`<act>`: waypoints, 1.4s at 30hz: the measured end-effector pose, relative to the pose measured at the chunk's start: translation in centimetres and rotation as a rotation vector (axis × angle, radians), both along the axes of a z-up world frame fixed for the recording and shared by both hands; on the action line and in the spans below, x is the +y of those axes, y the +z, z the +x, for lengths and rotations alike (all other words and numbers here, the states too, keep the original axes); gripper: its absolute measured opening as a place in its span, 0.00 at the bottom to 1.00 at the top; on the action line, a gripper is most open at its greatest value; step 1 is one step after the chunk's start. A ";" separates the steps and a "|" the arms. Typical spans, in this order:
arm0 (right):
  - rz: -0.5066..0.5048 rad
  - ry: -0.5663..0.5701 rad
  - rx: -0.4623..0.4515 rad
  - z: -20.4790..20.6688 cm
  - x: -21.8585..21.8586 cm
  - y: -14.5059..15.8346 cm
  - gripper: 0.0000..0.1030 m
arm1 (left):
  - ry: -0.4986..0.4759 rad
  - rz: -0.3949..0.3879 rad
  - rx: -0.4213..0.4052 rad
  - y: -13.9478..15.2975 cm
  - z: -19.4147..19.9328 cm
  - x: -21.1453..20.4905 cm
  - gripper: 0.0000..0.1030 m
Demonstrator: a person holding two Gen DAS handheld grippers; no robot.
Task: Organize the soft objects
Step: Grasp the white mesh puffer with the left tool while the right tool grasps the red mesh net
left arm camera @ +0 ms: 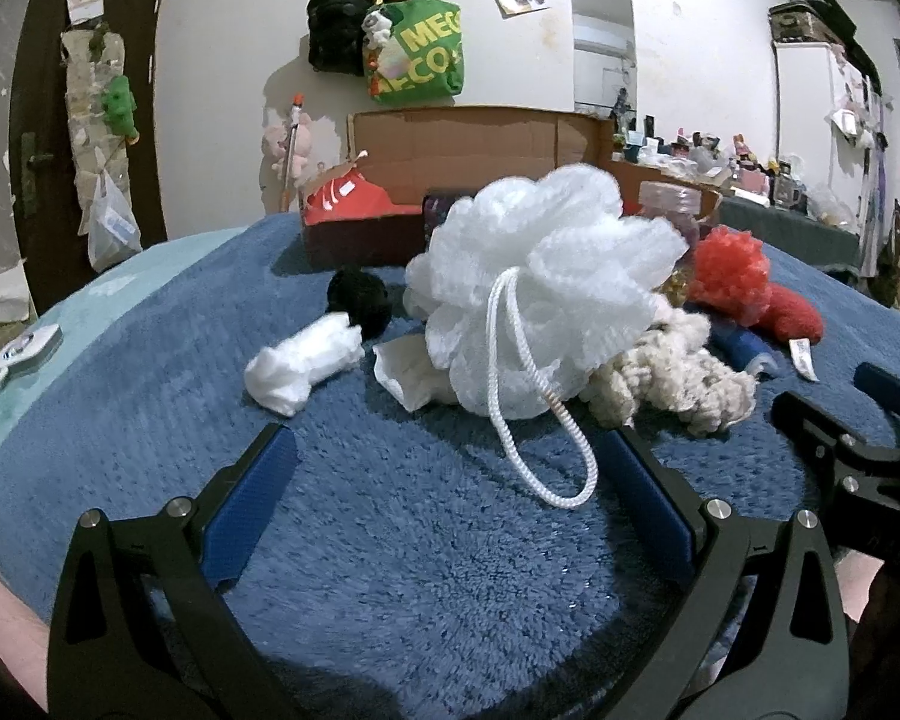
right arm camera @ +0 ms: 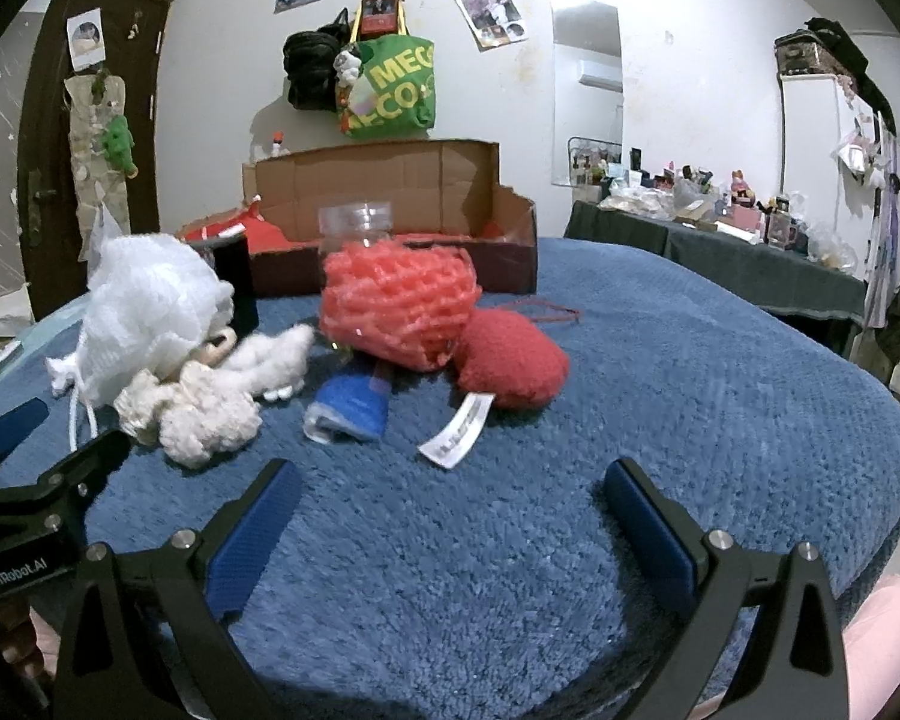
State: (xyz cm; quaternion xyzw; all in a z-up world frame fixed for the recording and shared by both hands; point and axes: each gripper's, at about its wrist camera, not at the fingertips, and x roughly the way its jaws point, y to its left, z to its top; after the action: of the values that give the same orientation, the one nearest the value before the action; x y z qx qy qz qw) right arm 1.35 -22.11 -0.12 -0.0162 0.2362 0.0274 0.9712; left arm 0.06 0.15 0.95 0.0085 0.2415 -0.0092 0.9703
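A pile of soft things lies on the blue blanket (left arm camera: 390, 540). A white mesh bath pouf (left arm camera: 540, 288) with a rope loop sits ahead of my open, empty left gripper (left arm camera: 450, 474); the loop lies between its fingers. Beside it are a white rolled cloth (left arm camera: 303, 366), a black ball (left arm camera: 360, 300) and cream yarn (left arm camera: 672, 372). In the right wrist view a red mesh pouf (right arm camera: 399, 312), a red plush (right arm camera: 510, 363) with a white tag, and a blue cloth (right arm camera: 351, 405) lie ahead of my open, empty right gripper (right arm camera: 450, 510).
An open cardboard box (right arm camera: 390, 204) holding a red item (left arm camera: 348, 198) stands at the back of the blanket. A clear plastic jar (right arm camera: 357, 222) stands behind the red pouf. A cluttered table (right arm camera: 720, 222) is at the right; bags hang on the wall.
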 end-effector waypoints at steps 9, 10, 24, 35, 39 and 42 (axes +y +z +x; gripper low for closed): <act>-0.013 0.008 -0.118 -0.4 0.5 4.2 1.00 | -0.085 0.009 -0.120 4.3 -1.9 -0.4 1.00; -0.014 0.013 -0.119 0.2 0.6 4.7 1.00 | -0.097 0.007 -0.122 4.6 -1.7 -0.3 1.00; 0.045 0.144 0.051 7.4 0.4 5.1 1.00 | -0.246 -0.033 0.006 5.8 4.5 -0.7 0.98; 0.128 0.279 0.122 8.4 0.4 4.3 0.51 | -0.328 -0.062 0.090 4.5 6.3 -1.4 0.47; 0.117 0.276 0.078 7.3 0.7 5.1 0.50 | -0.331 -0.066 0.064 4.9 5.5 -1.3 0.39; 0.127 0.278 0.066 6.9 0.7 5.3 0.50 | -0.338 -0.068 0.058 5.1 5.2 -1.2 0.35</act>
State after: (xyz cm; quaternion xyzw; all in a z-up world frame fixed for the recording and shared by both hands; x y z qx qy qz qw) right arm 8.27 -21.41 5.17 0.0137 0.2614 0.1769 0.9488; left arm 5.24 -1.07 6.03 0.0160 0.2640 -0.1804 0.9473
